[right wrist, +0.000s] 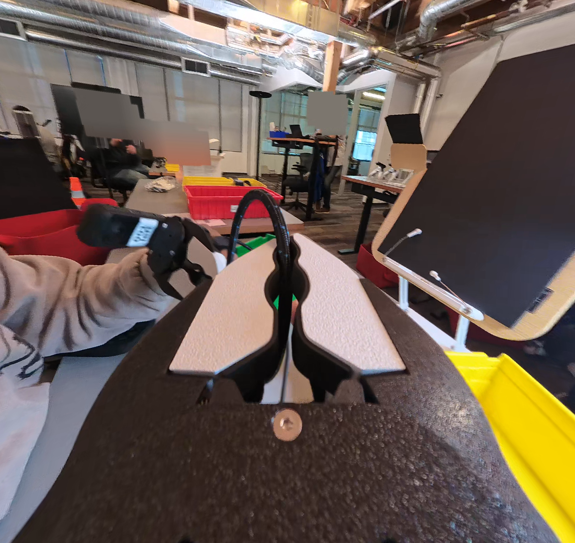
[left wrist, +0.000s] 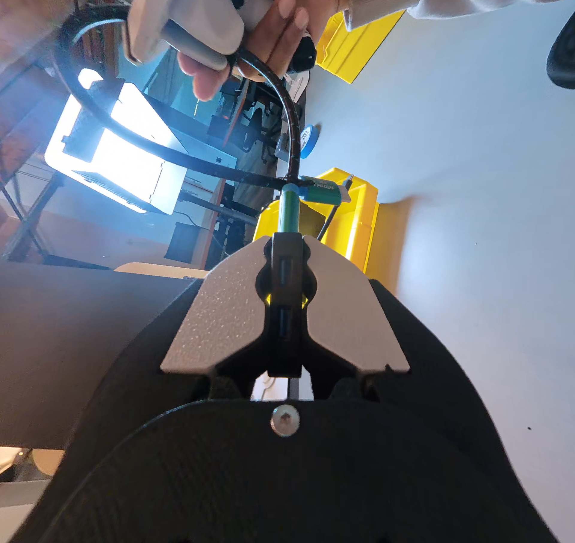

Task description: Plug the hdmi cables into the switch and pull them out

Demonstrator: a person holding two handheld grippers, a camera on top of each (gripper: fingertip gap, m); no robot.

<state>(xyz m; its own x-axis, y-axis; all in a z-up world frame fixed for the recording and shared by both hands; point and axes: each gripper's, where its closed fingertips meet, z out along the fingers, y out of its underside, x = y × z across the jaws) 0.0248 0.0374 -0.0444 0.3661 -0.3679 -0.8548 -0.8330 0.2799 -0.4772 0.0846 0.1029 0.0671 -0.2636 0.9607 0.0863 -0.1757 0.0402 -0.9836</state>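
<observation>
My left gripper [left wrist: 287, 242] is closed tight on the dark switch [left wrist: 285, 282], with a green plug [left wrist: 288, 212] sticking out of its far end. My right gripper [right wrist: 284, 248] pinches the black hdmi cable [right wrist: 280, 217]. I think I should pull straight, not bend. Below is a white desk [left wrist: 466, 186] with yellow bins [left wrist: 351, 214], in a big workshop room.
</observation>
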